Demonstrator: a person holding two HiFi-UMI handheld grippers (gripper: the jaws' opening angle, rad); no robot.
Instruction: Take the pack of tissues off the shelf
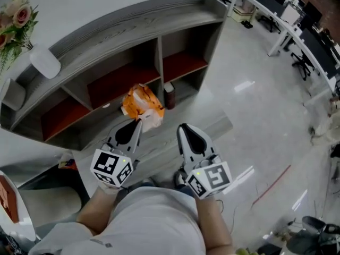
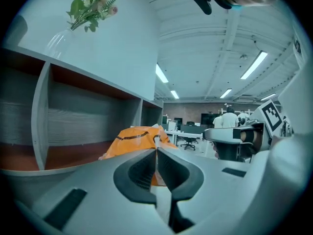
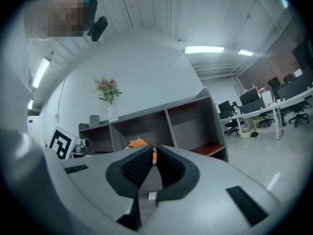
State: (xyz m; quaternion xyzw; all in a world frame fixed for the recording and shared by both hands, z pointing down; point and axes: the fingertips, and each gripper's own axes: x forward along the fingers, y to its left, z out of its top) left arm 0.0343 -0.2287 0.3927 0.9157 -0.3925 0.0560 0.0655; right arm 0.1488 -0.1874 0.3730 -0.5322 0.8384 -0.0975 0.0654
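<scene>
Jaws: left gripper [image 1: 139,122] tight on tissue pack [image 1: 141,104] by shelf [image 1: 139,19] edge, right gripper [image 1: 182,127] together.

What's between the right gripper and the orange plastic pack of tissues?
Nothing. In the head view only the bare grey wood-grain shelf base separates the right gripper from the orange plastic pack of tissues, which the left gripper holds.

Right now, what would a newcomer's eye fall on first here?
The orange pack, pinched at its edge by the shut left gripper, in front of the grey shelf. Next, the flowers on the shelf top at far left, and the right gripper, shut and empty, beside the left.
</scene>
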